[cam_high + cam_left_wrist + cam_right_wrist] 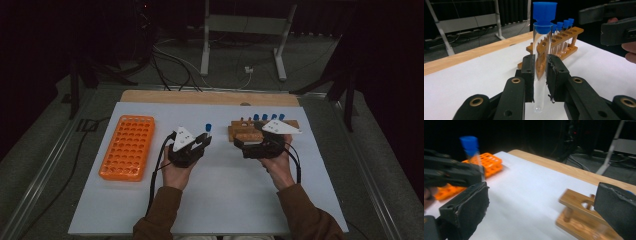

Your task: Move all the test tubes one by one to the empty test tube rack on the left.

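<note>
A clear test tube with a blue cap stands upright between the pads of my left gripper, which is shut on its lower half. In the high view the left gripper is at the table's middle, with the tube's cap above it. My right gripper is just to its right, in front of the wooden rack. Its jaws stand wide open with nothing between the pads. The wooden rack holds several more blue-capped tubes.
An orange plastic rack with many empty holes lies at the left of the white sheet. A wooden strip runs along the table's far edge. Cables and a metal stand are on the floor beyond.
</note>
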Demonstrator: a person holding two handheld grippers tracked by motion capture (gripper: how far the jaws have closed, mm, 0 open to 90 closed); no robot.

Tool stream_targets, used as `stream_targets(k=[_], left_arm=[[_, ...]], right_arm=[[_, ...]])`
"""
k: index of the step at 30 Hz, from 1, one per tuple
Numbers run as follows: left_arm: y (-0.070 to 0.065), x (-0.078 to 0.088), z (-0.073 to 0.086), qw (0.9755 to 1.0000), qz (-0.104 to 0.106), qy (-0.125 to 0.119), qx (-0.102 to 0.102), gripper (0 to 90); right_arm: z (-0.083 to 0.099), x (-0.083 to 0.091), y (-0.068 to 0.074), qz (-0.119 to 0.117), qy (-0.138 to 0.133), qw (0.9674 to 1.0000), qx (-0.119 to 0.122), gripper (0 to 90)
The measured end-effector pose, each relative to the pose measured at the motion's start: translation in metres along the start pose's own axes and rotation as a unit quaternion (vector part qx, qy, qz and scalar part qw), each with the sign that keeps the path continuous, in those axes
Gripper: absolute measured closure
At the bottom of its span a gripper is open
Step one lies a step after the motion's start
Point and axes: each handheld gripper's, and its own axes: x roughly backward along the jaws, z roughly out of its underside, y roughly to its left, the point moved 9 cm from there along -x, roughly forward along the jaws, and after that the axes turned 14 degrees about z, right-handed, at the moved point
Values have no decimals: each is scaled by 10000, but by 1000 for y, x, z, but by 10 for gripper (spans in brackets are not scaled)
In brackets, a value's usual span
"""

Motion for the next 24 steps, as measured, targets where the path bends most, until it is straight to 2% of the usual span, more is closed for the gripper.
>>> stream_targets(k=[2,6,15,24], left_arm=[[2,5,0,10000,-16,-26,7,780],[7,17,0,9999,-73,-73,28,781],[22,50,3,9993,-324,-186,91,780],[37,82,9,9976,-621,-274,154,780]], right_arm=[[2,1,-3,37,14,10000,7,0],[11,6,-18,168,80,9998,-113,0],[26,19,-48,459,105,9985,-284,0],[36,33,-65,629,109,9973,-366,0]])
